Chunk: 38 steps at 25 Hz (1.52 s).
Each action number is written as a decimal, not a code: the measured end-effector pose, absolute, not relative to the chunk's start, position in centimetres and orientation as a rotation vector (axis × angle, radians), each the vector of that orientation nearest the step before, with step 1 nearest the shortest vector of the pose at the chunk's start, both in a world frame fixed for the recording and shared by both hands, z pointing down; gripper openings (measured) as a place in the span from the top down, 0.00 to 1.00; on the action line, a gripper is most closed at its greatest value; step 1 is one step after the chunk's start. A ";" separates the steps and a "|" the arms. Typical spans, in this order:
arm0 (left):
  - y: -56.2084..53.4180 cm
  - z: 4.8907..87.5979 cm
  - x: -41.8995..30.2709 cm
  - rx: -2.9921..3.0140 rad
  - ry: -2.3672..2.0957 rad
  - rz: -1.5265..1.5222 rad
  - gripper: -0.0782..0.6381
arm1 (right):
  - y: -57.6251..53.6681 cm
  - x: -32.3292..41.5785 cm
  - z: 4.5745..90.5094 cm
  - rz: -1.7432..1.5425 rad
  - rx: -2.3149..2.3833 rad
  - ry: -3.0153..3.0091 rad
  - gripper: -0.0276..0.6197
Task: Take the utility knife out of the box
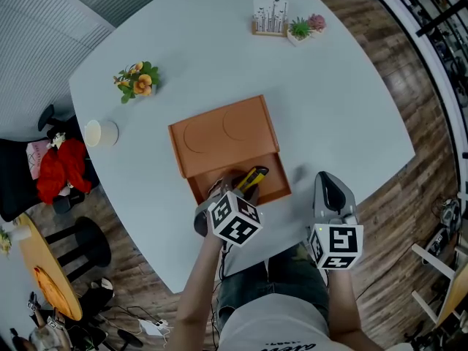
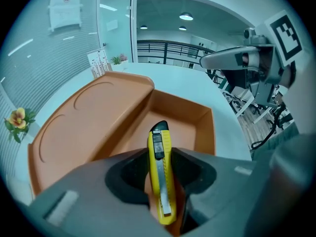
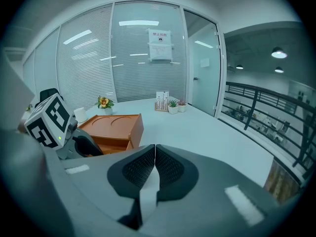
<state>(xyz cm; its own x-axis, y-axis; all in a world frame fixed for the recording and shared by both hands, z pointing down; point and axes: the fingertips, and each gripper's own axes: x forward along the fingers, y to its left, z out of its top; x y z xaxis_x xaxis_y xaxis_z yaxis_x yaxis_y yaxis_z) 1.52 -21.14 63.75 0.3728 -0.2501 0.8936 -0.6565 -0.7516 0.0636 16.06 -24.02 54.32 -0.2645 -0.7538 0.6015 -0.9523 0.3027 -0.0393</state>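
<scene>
The left claw (image 2: 161,161) is clamped on the yellow knife (image 2: 159,138), gripping it side-on around mid-body. The black tip points forward over the open compartment (image 2: 190,117) of the orange box (image 1: 223,134), and the tail end sticks back toward the camera. In the head view the knife (image 1: 254,178) lies at a slant above the near part of that compartment. Whether it is clear of the floor cannot be told. The right claw (image 3: 153,158) has its jaws pressed together with nothing between them, and it hangs over the tabletop (image 1: 344,101) to the right of the box, well out of the way. The step in hand looks like the lift-out, and the grip seems good enough to carry it: the pads sit square on the flat sides. The knife runs long past the jaws at both ends, though, so it could pivot if the tip catches. The best move is probably to raise it straight up until the tip is above the compartment's rim and the raised lid edge on the left, and only then draw it back toward the person. Squeeze should stay even and the wrist level, so the smooth plastic does not slide. The right claw (image 1: 329,185) could steady the box if it starts to shift, but the knife is light and that looks unnecessary.
</scene>
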 end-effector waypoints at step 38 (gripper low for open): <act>-20.3 44.5 -7.1 2.376 -1.452 0.674 0.69 | -22.9 9.1 43.4 0.250 1.564 -2.333 0.91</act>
